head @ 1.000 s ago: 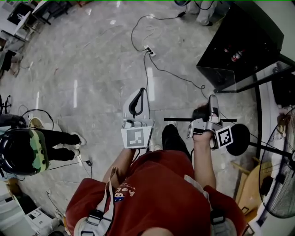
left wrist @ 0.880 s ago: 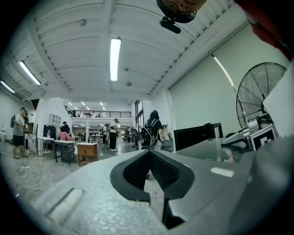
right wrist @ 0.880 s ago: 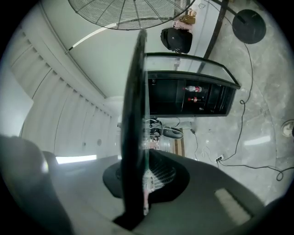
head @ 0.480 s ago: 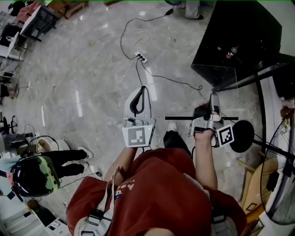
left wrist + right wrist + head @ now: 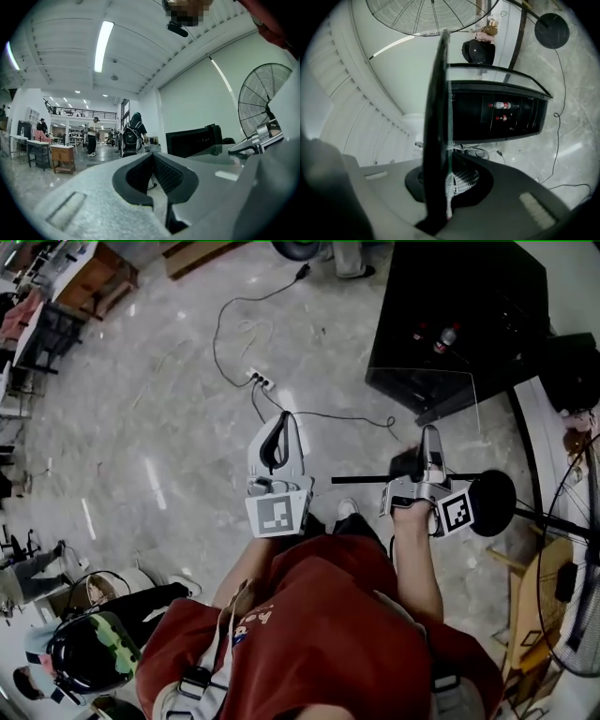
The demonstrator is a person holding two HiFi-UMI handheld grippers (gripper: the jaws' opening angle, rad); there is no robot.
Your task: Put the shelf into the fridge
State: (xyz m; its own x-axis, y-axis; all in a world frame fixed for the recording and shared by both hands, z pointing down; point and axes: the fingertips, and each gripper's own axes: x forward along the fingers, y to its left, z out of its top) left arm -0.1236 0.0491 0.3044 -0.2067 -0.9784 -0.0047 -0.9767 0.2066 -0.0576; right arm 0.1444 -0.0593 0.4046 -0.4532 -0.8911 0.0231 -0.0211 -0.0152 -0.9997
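Note:
The shelf [image 5: 375,480] is a clear glass pane with a black front bar, held level over the floor. My right gripper [image 5: 430,432] is shut on it near its right part. In the right gripper view the shelf [image 5: 436,93] stands edge-on between the jaws of my right gripper [image 5: 446,159]. The fridge [image 5: 459,306] is a black open box ahead and to the right, with bottles [image 5: 448,337] inside. That view shows the fridge [image 5: 497,126] beyond the pane. My left gripper [image 5: 284,418] is shut and empty, left of the shelf and apart from it. Its view shows the left gripper [image 5: 152,157] with tips together.
A power strip [image 5: 261,381] with trailing cables lies on the floor ahead of the left gripper. A round black stand base [image 5: 492,504] and a large fan [image 5: 572,615] are at the right. A person in a helmet [image 5: 89,652] is at lower left. A wooden cabinet [image 5: 62,157] stands far off.
Both grippers and the shelf have moved across the floor toward the fridge, which now sits closer and further left in view. The helmeted person has slid to the lower left.

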